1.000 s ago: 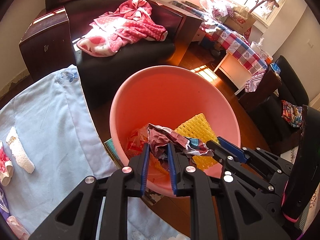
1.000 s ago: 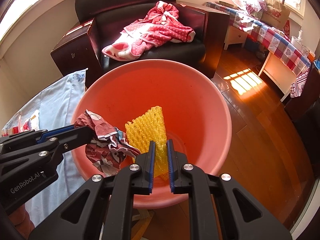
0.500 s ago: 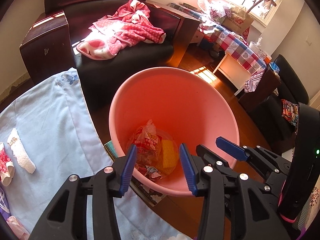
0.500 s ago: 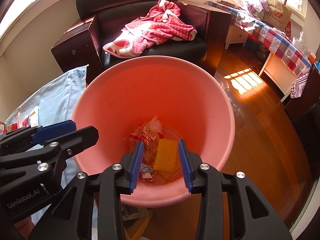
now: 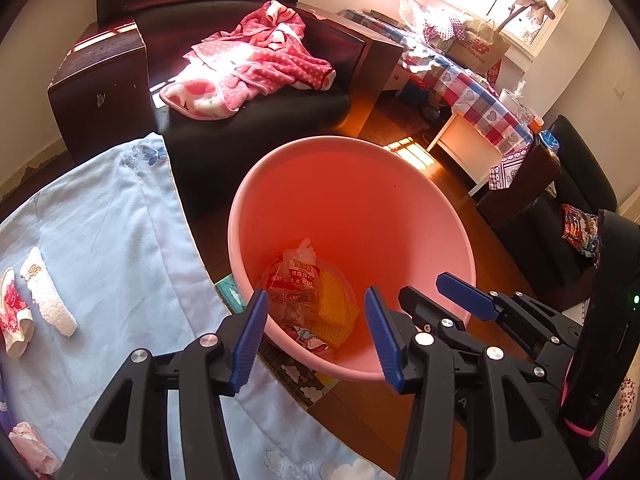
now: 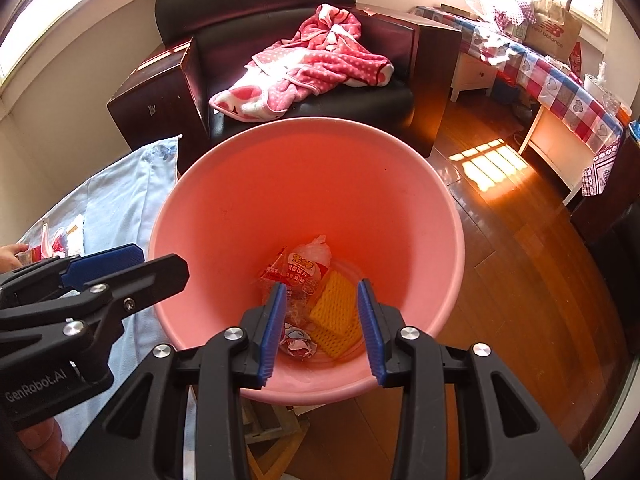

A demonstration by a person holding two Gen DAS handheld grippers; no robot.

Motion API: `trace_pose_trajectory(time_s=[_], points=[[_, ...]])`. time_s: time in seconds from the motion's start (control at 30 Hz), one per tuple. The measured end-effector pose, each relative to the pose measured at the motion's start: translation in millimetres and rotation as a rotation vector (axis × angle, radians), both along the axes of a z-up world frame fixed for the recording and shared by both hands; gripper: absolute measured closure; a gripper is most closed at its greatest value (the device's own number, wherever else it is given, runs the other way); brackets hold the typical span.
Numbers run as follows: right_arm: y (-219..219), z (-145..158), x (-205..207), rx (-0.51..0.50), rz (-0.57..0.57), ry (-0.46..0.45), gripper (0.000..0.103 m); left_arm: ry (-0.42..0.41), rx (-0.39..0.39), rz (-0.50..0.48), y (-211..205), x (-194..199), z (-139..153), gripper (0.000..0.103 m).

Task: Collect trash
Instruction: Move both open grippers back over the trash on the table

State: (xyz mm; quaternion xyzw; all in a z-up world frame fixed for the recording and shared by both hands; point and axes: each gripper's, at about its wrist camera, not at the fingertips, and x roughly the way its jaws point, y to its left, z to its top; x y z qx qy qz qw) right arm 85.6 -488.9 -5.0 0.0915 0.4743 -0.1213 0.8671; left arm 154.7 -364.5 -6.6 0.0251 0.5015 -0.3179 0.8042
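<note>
left gripper (image 5: 316,334) jaws opening, empty | right gripper (image 6: 322,326) jaws apart, empty | yellow foam net (image 6: 334,316) and plastic wrapper (image 6: 300,274) on pink bin (image 6: 248,184) floor | armchair (image 6: 304,96) at 12 o'clock

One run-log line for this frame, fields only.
left gripper: opening, empty | right gripper: open, empty | pink bin: holds yellow foam net, plastic wrapper

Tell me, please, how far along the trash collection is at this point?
Done: a clear snack wrapper, yellow foam net and crumpled printed paper lie in the pink bin. In hand: nothing; the left gripper is opening and the right gripper is open, both empty above it. Left: small scraps on the blue sheet.
</note>
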Motion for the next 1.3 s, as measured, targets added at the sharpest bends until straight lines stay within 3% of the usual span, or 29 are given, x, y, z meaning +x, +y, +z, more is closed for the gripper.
trace_pose_trajectory(time_s=[0.33, 0.73, 0.97, 1.3], points=[[2, 13, -12, 0.015, 0.017, -0.045, 0.065, -0.016, -0.049, 0.007, 11, -12, 19, 0.053], [31, 27, -23, 0.050, 0.094, -0.104, 0.066, -0.075, -0.114, 0.049, 76, -38, 51, 0.052], [60, 28, -30, 0.085, 0.178, -0.101, 0.066, -0.077, -0.079, 0.102, 116, -52, 49, 0.052], [144, 15, -28, 0.146, 0.413, -0.070, 0.066, -0.092, 0.044, 0.241, 202, -89, 30, 0.052]])
